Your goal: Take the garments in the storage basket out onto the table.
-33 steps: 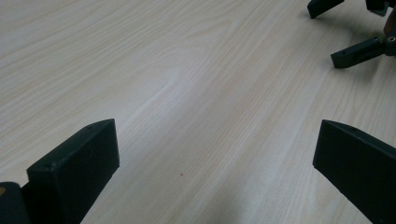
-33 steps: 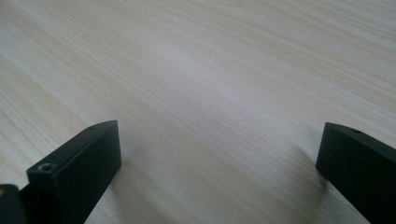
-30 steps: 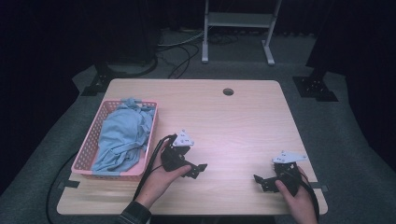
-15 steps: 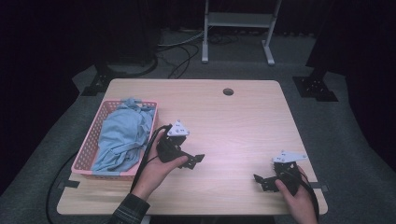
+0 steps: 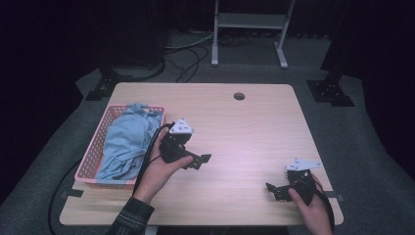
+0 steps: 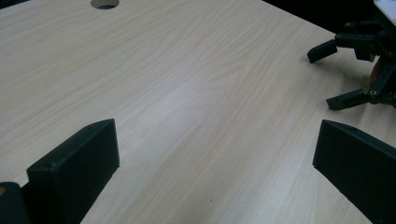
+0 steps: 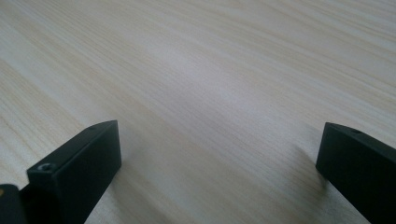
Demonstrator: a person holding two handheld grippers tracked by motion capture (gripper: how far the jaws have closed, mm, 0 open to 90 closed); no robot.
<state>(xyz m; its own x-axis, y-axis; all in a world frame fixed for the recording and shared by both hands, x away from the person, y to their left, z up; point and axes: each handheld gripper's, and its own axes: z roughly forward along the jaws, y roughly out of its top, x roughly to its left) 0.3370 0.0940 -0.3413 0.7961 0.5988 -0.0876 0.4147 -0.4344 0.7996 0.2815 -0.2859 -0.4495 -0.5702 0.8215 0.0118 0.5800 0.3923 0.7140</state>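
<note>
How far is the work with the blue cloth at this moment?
Done: nothing visible; the blue cloth lies bunched in the pink basket. In hand: the left tool hangs open beside the basket, jaws over the bare table; the right tool rests open near the table's front right corner. Left: probably gripping the cloth and lifting it out.

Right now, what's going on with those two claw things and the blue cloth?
Left gripper open, beside pink basket. Right gripper open, near table's front edge. Blue cloth bunched in basket, untouched. Nothing between.
</note>
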